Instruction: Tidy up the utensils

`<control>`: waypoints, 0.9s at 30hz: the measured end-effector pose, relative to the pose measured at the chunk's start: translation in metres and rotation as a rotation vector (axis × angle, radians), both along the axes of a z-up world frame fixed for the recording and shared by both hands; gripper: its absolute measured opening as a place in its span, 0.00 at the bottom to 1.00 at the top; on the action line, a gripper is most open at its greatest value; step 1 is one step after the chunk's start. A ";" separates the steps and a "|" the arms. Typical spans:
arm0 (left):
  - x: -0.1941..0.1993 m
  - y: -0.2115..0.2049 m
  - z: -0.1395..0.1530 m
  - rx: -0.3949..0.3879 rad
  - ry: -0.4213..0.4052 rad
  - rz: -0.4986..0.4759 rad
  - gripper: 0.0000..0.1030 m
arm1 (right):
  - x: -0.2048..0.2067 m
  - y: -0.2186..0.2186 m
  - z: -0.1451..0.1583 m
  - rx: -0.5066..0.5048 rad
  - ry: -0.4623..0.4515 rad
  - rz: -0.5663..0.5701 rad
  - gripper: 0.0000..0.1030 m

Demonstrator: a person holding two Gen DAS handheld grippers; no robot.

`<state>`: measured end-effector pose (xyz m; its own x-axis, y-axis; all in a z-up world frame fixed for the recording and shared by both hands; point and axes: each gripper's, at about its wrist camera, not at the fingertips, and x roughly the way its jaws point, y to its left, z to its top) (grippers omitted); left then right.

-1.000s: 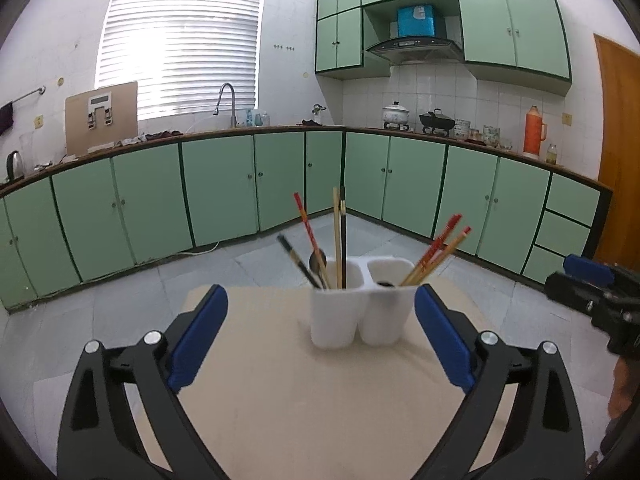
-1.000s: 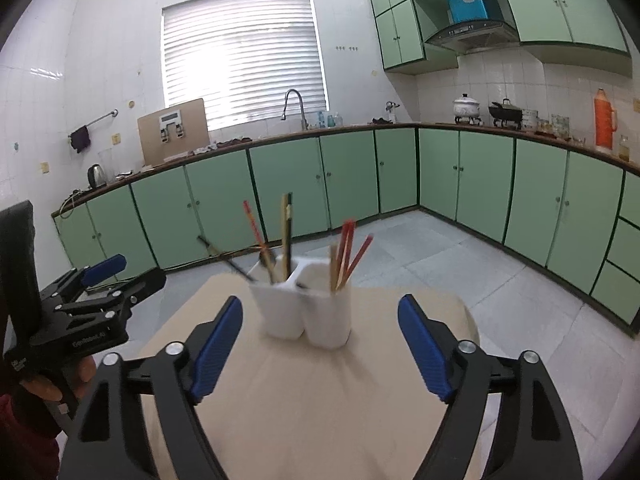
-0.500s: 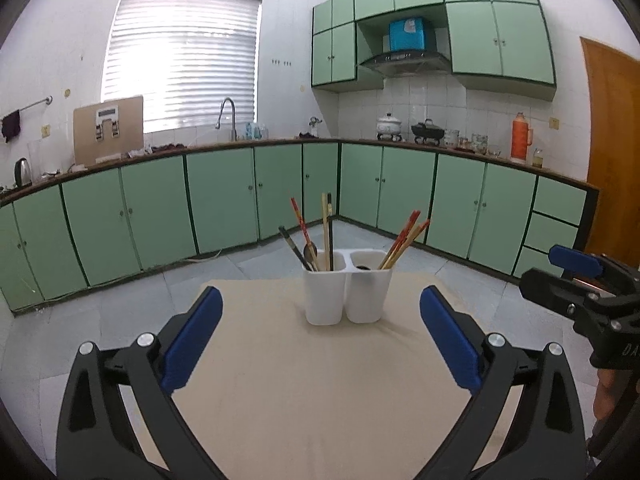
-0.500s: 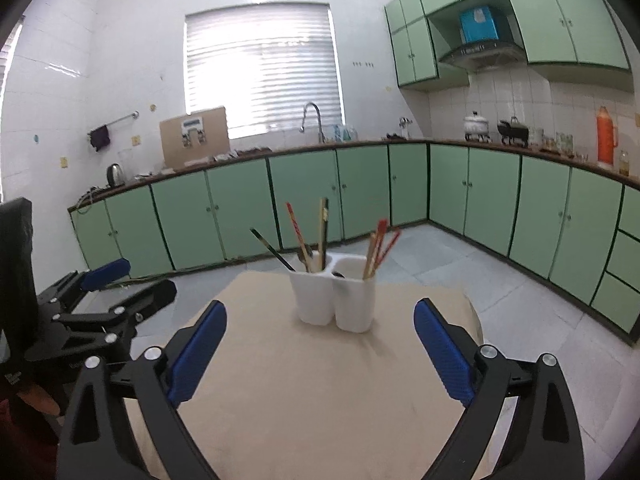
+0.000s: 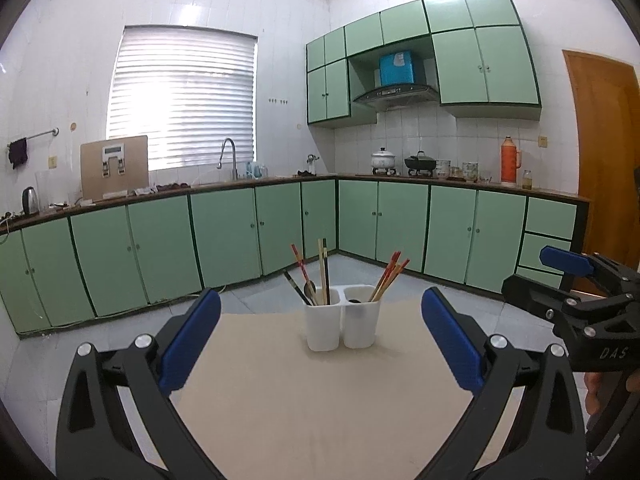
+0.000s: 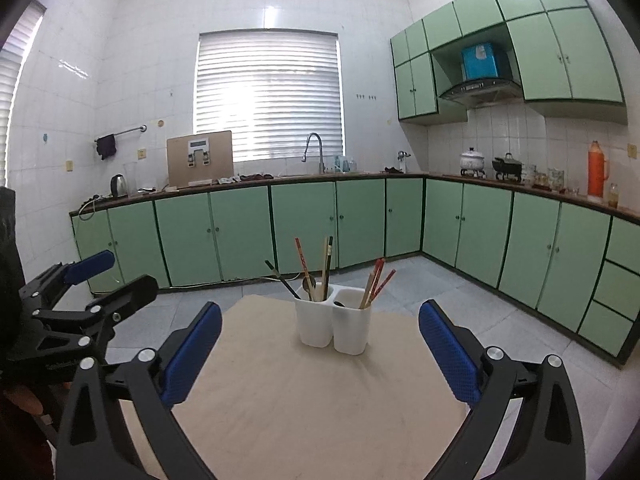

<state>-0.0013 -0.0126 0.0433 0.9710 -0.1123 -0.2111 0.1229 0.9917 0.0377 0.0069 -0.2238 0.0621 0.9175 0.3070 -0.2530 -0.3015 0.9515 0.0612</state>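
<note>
A white two-compartment utensil holder point(image 5: 341, 328) stands upright near the far edge of a beige table point(image 5: 320, 400); it also shows in the right wrist view point(image 6: 333, 326). Its left compartment holds chopsticks point(image 5: 322, 270) and a spoon point(image 5: 309, 289). Its right compartment holds red and tan chopsticks point(image 5: 390, 274). My left gripper point(image 5: 320, 342) is open and empty, well back from the holder. My right gripper point(image 6: 320, 346) is open and empty too, and it shows at the right edge of the left wrist view point(image 5: 568, 280).
Green cabinets point(image 5: 224, 236) run along the back and right walls under a countertop with a sink tap point(image 5: 228, 156), a kettle point(image 5: 30, 200), pots point(image 5: 384, 159) and an orange flask point(image 5: 510, 159). A wooden door point(image 5: 600, 152) stands at the right.
Both grippers have drawn back and up from the holder, which now looks smaller and farther. Both stay open and empty.
</note>
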 end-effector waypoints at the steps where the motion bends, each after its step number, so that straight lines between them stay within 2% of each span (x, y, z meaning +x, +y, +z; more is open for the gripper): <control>1: -0.003 0.000 0.001 0.000 -0.005 0.000 0.95 | -0.002 0.001 0.002 -0.002 -0.007 -0.003 0.94; 9: -0.023 -0.002 0.010 -0.004 -0.040 -0.003 0.95 | -0.016 0.001 0.010 -0.005 -0.036 -0.003 0.94; 27: -0.034 -0.003 0.015 -0.026 -0.067 0.006 0.95 | -0.027 0.005 0.016 -0.006 -0.055 0.013 0.94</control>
<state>-0.0349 -0.0160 0.0583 0.9835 -0.1114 -0.1425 0.1154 0.9931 0.0202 -0.0197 -0.2189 0.0777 0.9258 0.3180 -0.2042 -0.3169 0.9477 0.0388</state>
